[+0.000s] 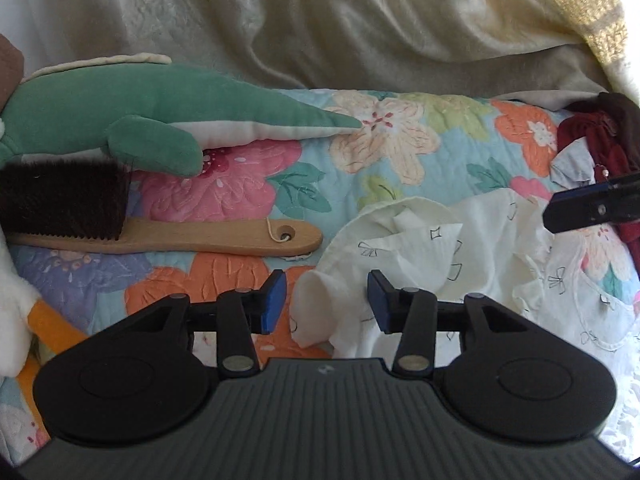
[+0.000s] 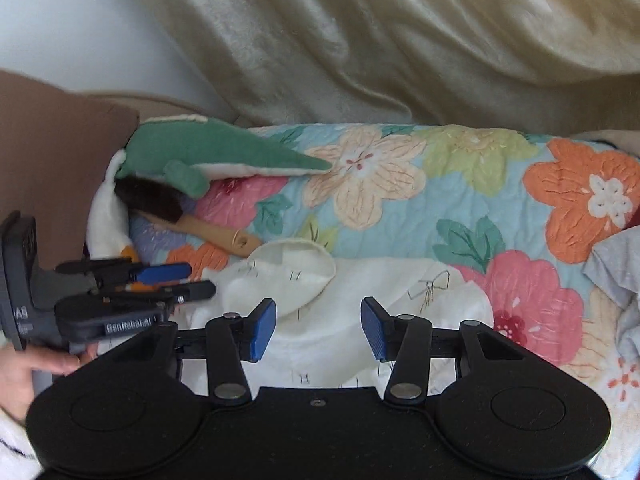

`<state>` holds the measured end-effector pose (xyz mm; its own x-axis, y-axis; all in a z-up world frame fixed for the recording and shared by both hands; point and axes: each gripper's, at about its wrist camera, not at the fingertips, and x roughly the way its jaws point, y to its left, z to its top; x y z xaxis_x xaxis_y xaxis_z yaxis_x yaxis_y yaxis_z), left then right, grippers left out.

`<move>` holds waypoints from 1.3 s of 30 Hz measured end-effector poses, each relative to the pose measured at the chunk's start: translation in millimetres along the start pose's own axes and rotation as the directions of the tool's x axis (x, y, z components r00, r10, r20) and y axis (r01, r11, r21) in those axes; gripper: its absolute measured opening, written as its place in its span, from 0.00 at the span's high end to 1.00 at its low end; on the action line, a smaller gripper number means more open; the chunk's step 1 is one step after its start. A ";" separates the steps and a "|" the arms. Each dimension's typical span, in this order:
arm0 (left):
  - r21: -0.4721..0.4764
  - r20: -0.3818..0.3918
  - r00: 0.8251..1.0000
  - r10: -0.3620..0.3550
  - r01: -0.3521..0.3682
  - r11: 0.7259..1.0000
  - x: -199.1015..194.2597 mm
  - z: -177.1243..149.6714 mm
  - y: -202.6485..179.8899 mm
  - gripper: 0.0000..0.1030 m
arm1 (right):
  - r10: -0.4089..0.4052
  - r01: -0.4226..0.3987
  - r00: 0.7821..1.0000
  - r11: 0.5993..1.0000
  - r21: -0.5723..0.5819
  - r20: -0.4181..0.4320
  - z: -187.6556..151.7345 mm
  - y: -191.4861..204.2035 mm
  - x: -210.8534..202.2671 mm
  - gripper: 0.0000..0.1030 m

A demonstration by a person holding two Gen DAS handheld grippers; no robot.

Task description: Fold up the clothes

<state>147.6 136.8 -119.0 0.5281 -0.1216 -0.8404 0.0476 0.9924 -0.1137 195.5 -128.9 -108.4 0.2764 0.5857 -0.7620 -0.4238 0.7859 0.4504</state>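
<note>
A crumpled white garment (image 1: 440, 248) printed with small black bows lies on a floral quilt (image 1: 248, 184). My left gripper (image 1: 327, 304) hovers over the garment's left edge, its blue pads apart. A fold of the cloth sits between them, and neither pad presses on it. A finger (image 1: 580, 210) of my right gripper pokes in from the right, above the garment. In the right wrist view my right gripper (image 2: 318, 328) stands open just above the white garment (image 2: 360, 280). My left gripper (image 2: 192, 280) shows side-on at the left, held by a hand (image 2: 24, 364).
A green plush toy (image 1: 160, 108) and a wooden brush (image 1: 200, 236) lie left of the garment. Dark red clothes (image 1: 592, 136) and a grey cloth (image 1: 572, 164) are piled at the right. A cream blanket (image 1: 360, 20) drapes behind. A brown cushion (image 2: 52, 160) stands far left.
</note>
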 end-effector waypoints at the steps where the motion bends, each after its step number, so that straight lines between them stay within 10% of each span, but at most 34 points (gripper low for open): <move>1: -0.024 -0.020 1.000 -0.007 0.006 1.000 9.1 0.4 4.1 0.48 | 0.016 -0.016 1.000 1.000 0.014 -0.006 5.4 -3.6 11.8 0.49; 8: -0.080 0.012 0.995 0.095 -0.093 0.992 34.7 -10.8 14.1 0.44 | 0.013 -0.012 0.997 1.000 0.012 -0.076 23.6 -12.4 94.3 0.44; 10: -0.079 0.065 0.995 0.071 -0.066 0.995 32.8 -12.6 13.4 0.63 | 0.054 -0.052 0.997 0.998 0.033 -0.057 25.3 -15.4 104.7 0.44; 11: -0.077 0.098 0.995 0.036 -0.028 0.997 30.9 -12.4 13.5 0.98 | 0.087 -0.085 0.995 0.995 0.045 -0.045 26.2 -16.8 108.0 0.59; 12: -0.083 0.133 0.991 0.007 0.005 0.997 27.4 -11.8 13.6 0.97 | 0.120 -0.118 0.992 0.992 0.050 -0.035 27.6 -16.9 109.1 0.96; 15: -0.061 0.296 0.955 -0.024 0.044 0.997 2.3 -8.3 9.6 0.97 | 0.158 -0.155 0.982 0.987 -0.039 0.102 30.9 -6.6 89.8 0.97; 18: 0.008 0.410 0.912 -0.014 0.012 1.000 -20.1 -8.5 1.6 0.97 | 0.240 -0.230 0.926 0.971 -0.072 0.290 34.7 -4.0 50.7 0.97; 21: 0.027 0.441 0.898 0.004 -0.017 0.999 -23.1 -9.4 0.8 0.94 | 0.218 -0.165 0.882 0.973 -0.160 0.419 29.3 6.1 19.5 0.97; 24: -0.009 0.387 0.920 0.067 -0.069 0.998 -10.8 -10.4 9.9 0.81 | 0.160 -0.073 0.888 0.975 -0.211 0.431 29.0 16.5 16.8 0.97; 30: -0.213 0.263 0.956 -0.128 0.187 0.959 17.3 -14.1 51.0 0.46 | 0.152 -0.029 0.876 0.964 -0.265 0.457 33.2 32.7 14.0 0.97; 39: -0.316 0.242 0.880 -0.409 0.470 0.824 54.6 -5.5 58.8 0.29 | 0.087 0.042 0.862 0.969 -0.243 0.499 21.3 26.2 1.7 0.97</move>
<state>174.6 188.4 -174.5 0.6506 -0.5076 -0.5649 0.0190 0.7545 -0.6561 203.3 -103.1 -88.0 0.6315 0.6727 -0.3856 -0.6086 0.7381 0.2911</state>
